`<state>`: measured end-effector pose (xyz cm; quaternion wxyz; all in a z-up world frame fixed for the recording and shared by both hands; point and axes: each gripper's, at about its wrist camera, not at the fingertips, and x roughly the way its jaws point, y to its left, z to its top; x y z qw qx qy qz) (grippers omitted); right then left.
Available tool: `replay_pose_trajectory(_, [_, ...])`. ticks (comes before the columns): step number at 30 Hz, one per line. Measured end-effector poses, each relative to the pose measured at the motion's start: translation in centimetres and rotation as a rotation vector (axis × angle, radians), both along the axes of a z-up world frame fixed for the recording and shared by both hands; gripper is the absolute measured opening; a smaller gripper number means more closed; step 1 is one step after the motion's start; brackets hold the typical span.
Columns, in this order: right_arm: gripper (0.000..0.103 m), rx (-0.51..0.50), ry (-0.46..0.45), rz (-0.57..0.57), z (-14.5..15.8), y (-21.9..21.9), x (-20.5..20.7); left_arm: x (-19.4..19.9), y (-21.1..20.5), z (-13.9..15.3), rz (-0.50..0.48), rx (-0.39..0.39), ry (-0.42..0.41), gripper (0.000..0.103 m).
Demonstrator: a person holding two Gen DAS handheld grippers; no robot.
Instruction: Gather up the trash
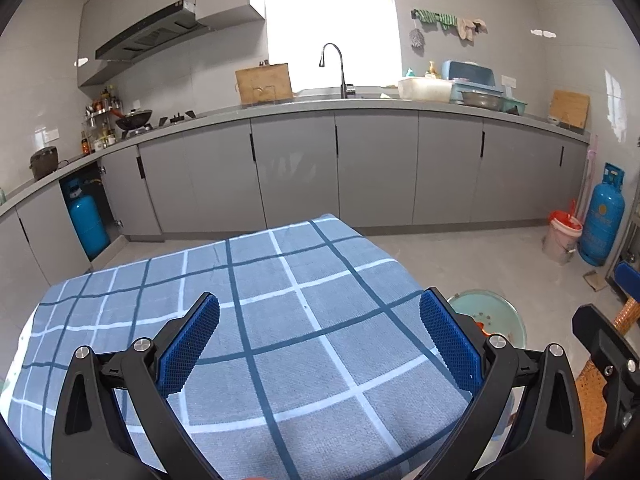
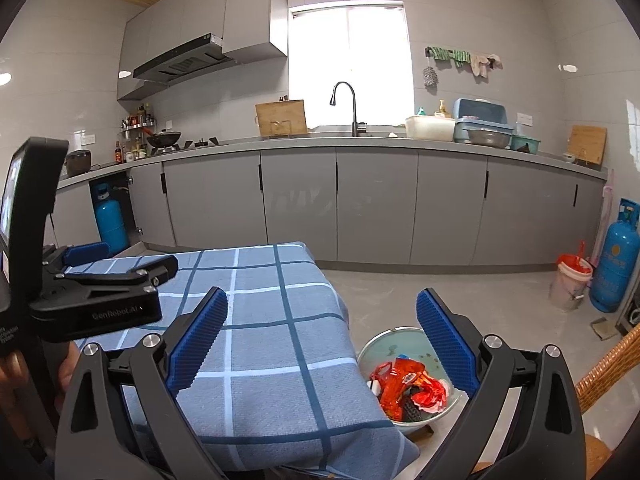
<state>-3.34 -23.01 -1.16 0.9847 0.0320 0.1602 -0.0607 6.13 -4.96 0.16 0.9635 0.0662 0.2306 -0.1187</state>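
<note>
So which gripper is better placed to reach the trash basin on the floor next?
Probably the right gripper. It hangs open near the table's right edge, with the basin of red wrappers just beyond. The left gripper is open over the blue checked cloth, farther away.

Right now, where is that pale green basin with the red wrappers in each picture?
Left wrist view: basin low right, mostly hidden behind the tongs' right finger.
Right wrist view: basin lower centre-right on the floor, beside the checked tablecloth.
Shared landmark: the sink faucet.
</note>
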Motion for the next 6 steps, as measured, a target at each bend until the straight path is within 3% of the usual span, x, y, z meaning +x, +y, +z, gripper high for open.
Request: replay_pose_trajectory(6, [0.094,0.005,0.004,0.01,-0.04,0.09,0.09,-0.2,0.36,0.15,0.001,0.0,-0.004,0.099])
